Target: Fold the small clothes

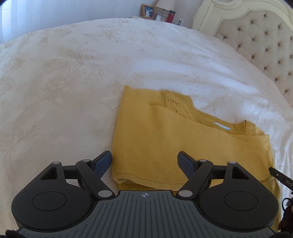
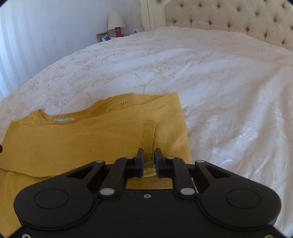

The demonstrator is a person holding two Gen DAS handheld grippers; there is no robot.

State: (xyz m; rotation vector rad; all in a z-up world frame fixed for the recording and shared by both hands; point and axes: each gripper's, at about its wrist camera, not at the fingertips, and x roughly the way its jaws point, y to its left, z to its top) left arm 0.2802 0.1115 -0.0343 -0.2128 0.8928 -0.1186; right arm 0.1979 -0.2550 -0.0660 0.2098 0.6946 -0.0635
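A mustard-yellow knit sweater (image 1: 183, 139) lies on the white bed, its sleeves folded across the body and its neck label showing. My left gripper (image 1: 144, 161) is open and empty, its jaws wide apart over the sweater's near left edge. In the right wrist view the same sweater (image 2: 73, 142) fills the lower left. My right gripper (image 2: 148, 157) is shut on the ribbed cuff (image 2: 148, 139) of the folded sleeve, which is pinched between the two fingers. A dark tip of the right gripper (image 1: 276, 174) shows at the left view's right edge.
The white floral bedspread (image 1: 73, 73) spreads out on all sides of the sweater. A tufted cream headboard (image 1: 265, 45) stands at the right. A nightstand behind the bed holds a photo frame (image 1: 147, 11), a red bottle (image 1: 171, 16) and a lamp.
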